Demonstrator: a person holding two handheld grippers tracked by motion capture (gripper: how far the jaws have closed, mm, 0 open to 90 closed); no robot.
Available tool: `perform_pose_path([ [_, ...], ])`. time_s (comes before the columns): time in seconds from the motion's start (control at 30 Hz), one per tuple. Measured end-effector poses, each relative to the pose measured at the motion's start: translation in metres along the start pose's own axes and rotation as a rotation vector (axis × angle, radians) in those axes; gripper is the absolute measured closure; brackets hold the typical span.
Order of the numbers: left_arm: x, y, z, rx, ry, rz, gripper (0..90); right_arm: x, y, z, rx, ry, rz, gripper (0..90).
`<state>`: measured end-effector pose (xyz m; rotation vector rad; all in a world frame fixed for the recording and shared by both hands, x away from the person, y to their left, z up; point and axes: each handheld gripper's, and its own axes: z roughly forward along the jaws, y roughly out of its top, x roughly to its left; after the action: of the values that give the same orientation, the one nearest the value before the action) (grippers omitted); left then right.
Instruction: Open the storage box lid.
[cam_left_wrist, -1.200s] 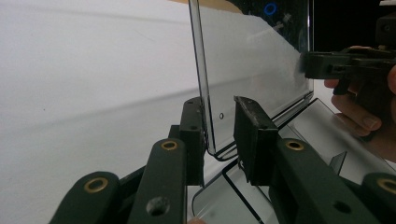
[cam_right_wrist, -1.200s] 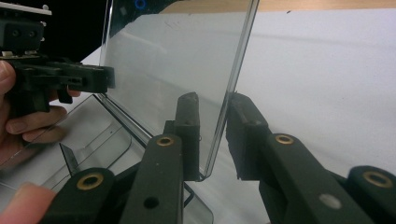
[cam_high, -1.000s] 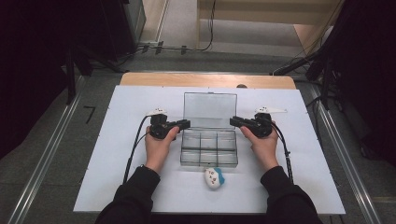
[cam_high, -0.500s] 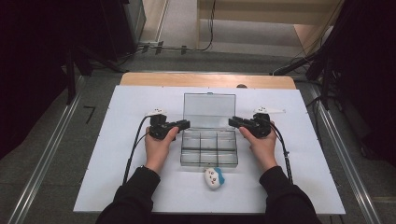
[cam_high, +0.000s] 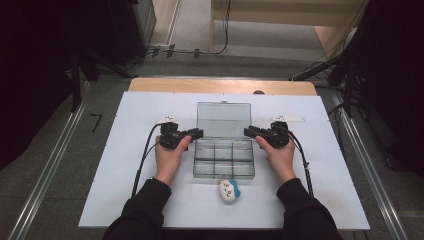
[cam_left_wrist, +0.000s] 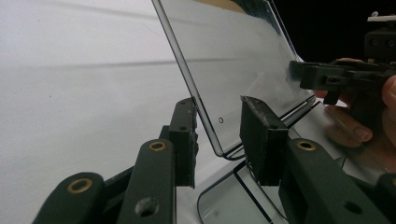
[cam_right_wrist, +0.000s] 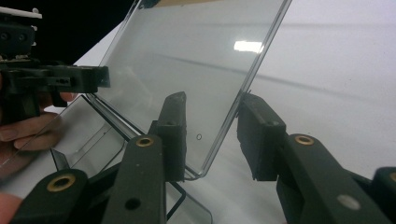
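White table (cam_high: 125, 165): clear box (cam_high: 223, 159), lid (cam_high: 223, 119) raised. Left gripper (cam_high: 196, 133) and right gripper (cam_high: 250, 132) straddle the lid's edges, jaws just opening, pads off it.

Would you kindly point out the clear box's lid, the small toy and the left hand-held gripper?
lid (cam_high: 223, 120): high view, middle of the raised clear panel.
toy (cam_high: 229, 190): high view, its white face.
left hand-held gripper (cam_high: 197, 133): high view, between its jaw tips beside the lid's left edge.
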<state>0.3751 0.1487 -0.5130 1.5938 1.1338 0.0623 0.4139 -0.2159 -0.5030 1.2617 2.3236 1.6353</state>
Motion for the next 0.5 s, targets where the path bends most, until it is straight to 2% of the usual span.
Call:
perform_pose_path([
  [0.37, 0.0010, -0.0001, 0.0002, 0.002, 0.009, -0.015, 61.3, -0.0025, -0.0018, 0.0015, 0.017, 0.003, 0.037, 56.7],
  [0.5, 0.0014, 0.0000, 0.0001, 0.003, 0.008, -0.016, 61.1, -0.0022, -0.0018, 0.0016, 0.021, 0.001, 0.036, 56.0],
])
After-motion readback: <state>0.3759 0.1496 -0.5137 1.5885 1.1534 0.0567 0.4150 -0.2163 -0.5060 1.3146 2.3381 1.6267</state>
